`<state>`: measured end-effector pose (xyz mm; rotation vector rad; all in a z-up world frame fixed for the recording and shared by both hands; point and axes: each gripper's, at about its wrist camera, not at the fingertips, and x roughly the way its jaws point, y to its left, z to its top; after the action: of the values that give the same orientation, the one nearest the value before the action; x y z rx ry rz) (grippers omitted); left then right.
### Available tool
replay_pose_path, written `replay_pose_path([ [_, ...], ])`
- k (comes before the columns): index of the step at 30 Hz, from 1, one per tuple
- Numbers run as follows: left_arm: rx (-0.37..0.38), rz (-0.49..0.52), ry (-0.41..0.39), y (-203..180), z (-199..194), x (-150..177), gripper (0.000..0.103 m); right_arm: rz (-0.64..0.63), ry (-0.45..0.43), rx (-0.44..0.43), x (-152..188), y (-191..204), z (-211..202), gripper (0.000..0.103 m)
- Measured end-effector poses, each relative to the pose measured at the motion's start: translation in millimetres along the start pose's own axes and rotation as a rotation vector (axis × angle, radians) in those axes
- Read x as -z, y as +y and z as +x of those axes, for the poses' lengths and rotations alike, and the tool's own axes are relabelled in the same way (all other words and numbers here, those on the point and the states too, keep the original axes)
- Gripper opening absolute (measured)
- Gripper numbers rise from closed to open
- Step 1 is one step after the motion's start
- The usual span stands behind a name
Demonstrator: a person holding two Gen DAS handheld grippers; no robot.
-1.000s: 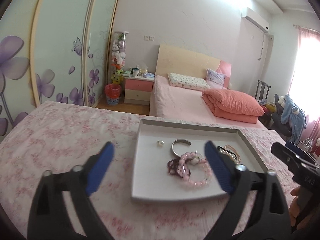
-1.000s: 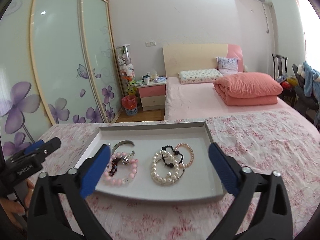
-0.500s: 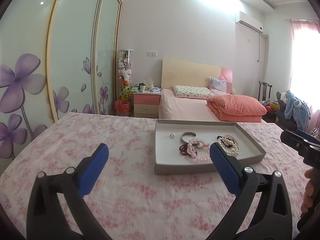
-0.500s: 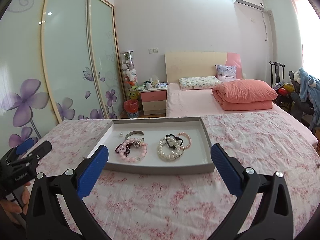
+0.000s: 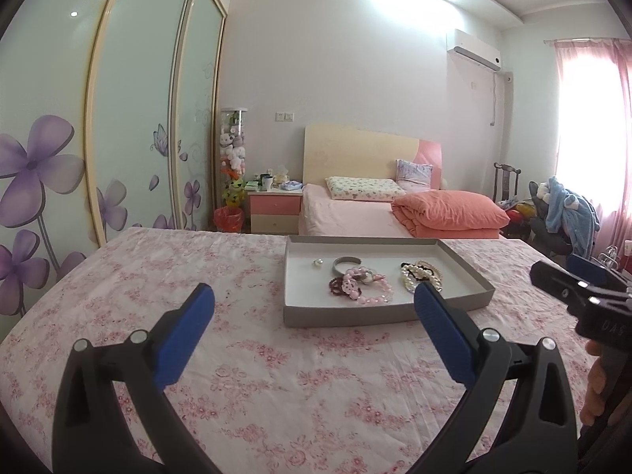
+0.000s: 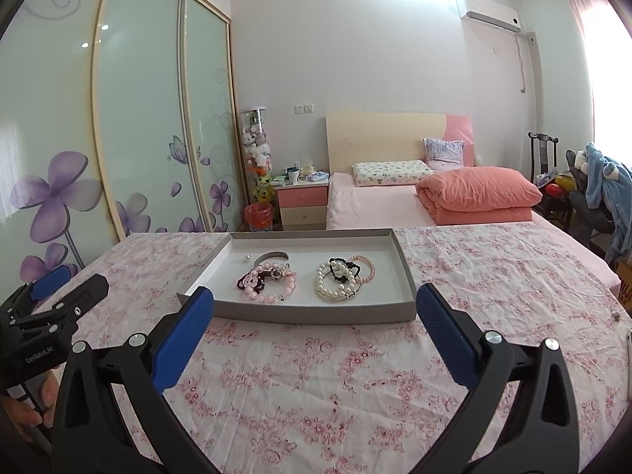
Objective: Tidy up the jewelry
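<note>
all jewelry lies in shallow grey cardboard tray (image 6: 403,274) on pink floral cloth: pink bead bracelets (image 6: 265,281), white pearl strands (image 6: 335,282) | fits sorted or awaiting sorting, can't tell | my left gripper (image 5: 314,304) spread, empty | right gripper (image 6: 315,308) spread, empty, both short of tray

Left wrist view low over the floral-covered table (image 5: 276,375), facing the far edge and bed (image 5: 355,217) beyond, tray (image 5: 355,316) ahead to its right, right wrist view alongside, same heading, tray (image 6: 316,312) ahead to its left, both sharing tray, wardrobe, bed.
</note>
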<state>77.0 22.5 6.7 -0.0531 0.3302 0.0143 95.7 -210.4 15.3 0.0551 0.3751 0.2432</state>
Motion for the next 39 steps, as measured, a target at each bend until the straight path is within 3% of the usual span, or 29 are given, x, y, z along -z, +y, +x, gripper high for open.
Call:
replay_pose_path([
  [39, 0.023, 0.008, 0.012, -7.1, 1.1, 6.9, 0.099, 0.015, 0.011, 0.008, 4.3, -0.4, -4.7, 0.101],
])
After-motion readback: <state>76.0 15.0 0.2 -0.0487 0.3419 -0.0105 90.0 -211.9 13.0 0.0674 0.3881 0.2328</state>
